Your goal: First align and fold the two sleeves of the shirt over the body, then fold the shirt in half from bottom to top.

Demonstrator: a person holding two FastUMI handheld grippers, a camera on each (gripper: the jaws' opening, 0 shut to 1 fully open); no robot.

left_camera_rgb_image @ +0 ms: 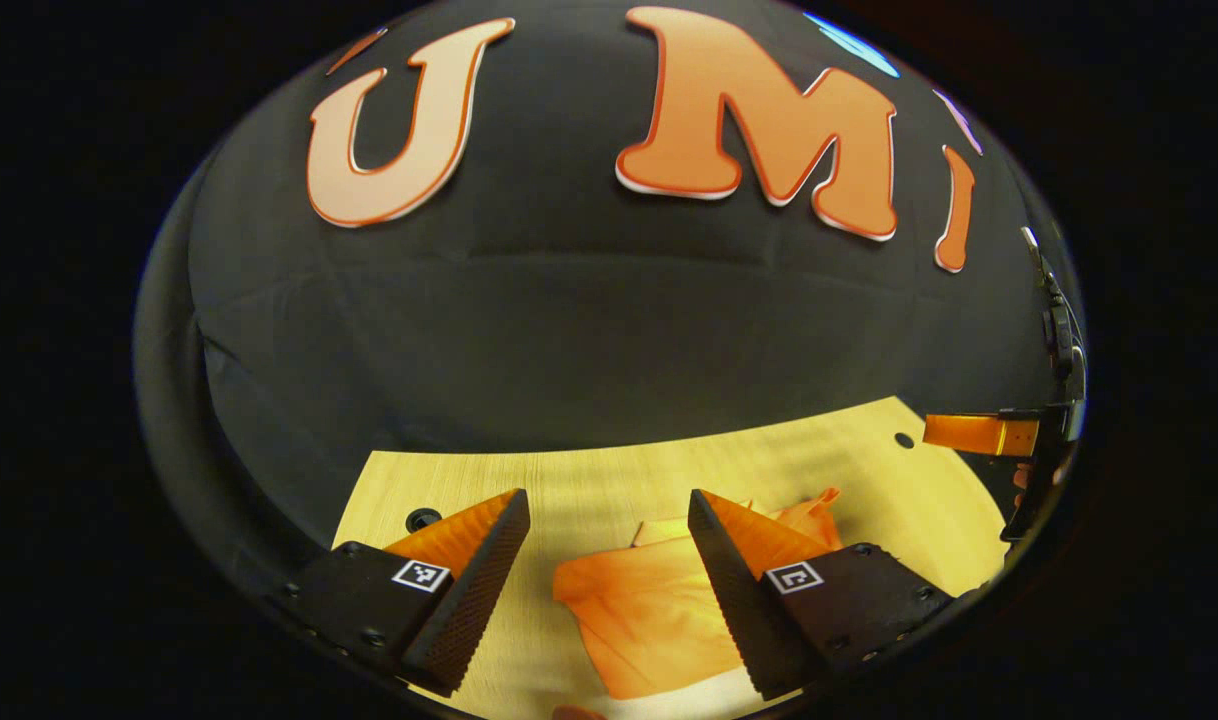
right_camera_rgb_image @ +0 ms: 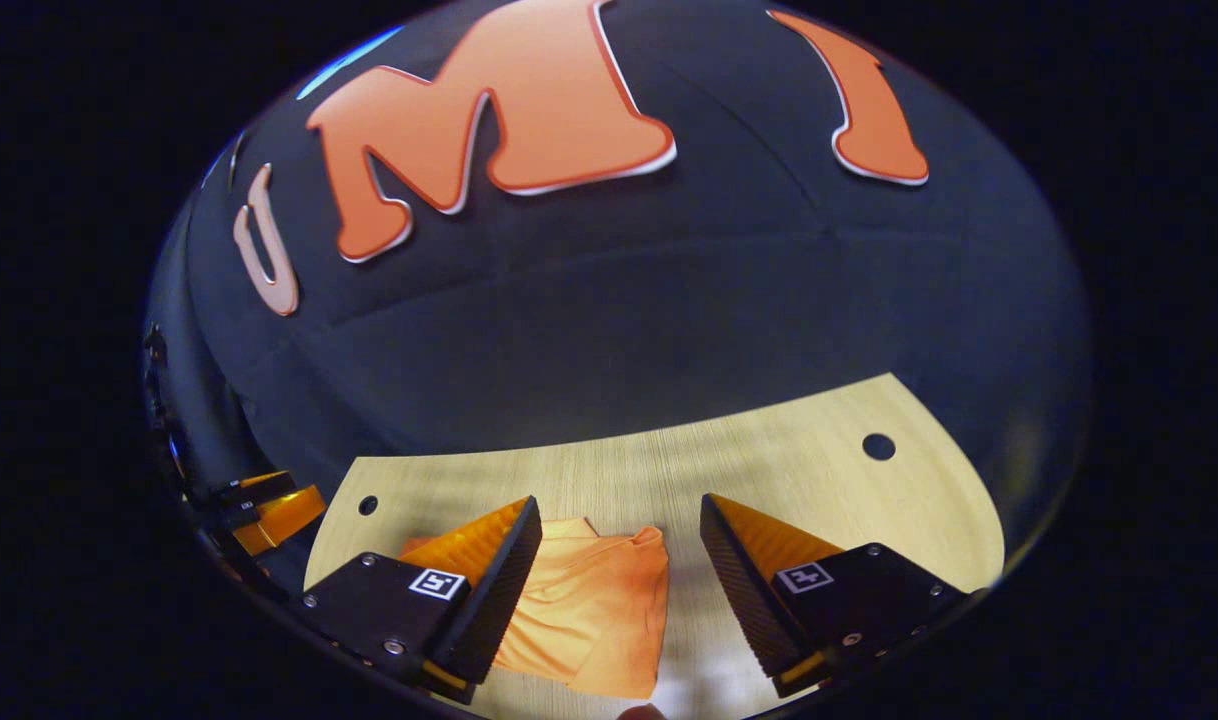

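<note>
The left gripper (left_camera_rgb_image: 609, 520) hangs released above the table (left_camera_rgb_image: 589, 480), jaws wide apart and holding nothing. Below and between its fingers lies the orange shirt (left_camera_rgb_image: 639, 620), rumpled on the wood. The right gripper (right_camera_rgb_image: 619, 525) is likewise spread and empty, the shirt (right_camera_rgb_image: 599, 600) beneath it, nearer its left finger. In the left gripper view the right gripper (left_camera_rgb_image: 979, 433) shows far off at the right edge.

You are looking at a plain orange shirt (left_camera_rgb_image: 649, 610) lying between your left gripper's (left_camera_rgb_image: 609, 580) fingers. Under it the pale yellow wood-grain table (left_camera_rgb_image: 589, 490) is showing dark round holes, and small black-and-white square markers (right_camera_rgb_image: 438, 582) are sitting on the right gripper (right_camera_rgb_image: 619, 590).
</note>
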